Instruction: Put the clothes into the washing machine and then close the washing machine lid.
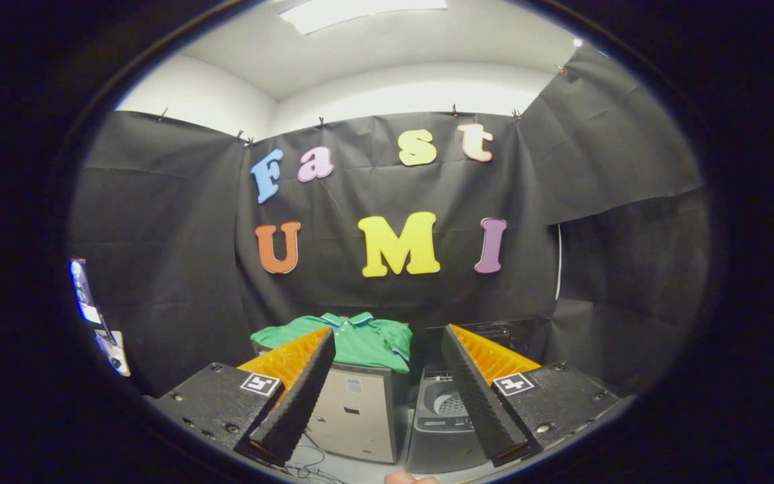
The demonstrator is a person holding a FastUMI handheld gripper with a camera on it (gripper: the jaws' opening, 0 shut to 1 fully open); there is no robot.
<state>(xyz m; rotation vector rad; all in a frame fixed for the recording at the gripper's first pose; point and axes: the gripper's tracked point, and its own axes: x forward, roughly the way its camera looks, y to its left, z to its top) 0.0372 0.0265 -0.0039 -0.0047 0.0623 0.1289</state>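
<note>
We hold the hand-held gripper [387, 396] up off everything, its two fingers [299, 396] spread wide apart with nothing between the pads. Each finger has a dark ridged pad on its inner face and an orange ribbed back, and each black base carries a small square marker.

Beyond the fingers we see a green polo shirt [353, 339] with a striped collar. It lies spread flat on top of a pale box-like cabinet [353, 410], its hem hanging a little over the front edge. The left finger's tip partly covers the shirt's left side from our angle, but it sits well short of the cloth and touches nothing.

Just beside the cabinet, to its right, stands the washing machine [444, 410]. Its lid [488, 333] is raised at the back, and we look down into the open drum, where the holed metal wall shows. The right finger crosses in front of part of the machine. We cannot tell whether anything lies in the drum.

A fingertip [410, 478] shows at the very bottom, below the fingers.
</note>
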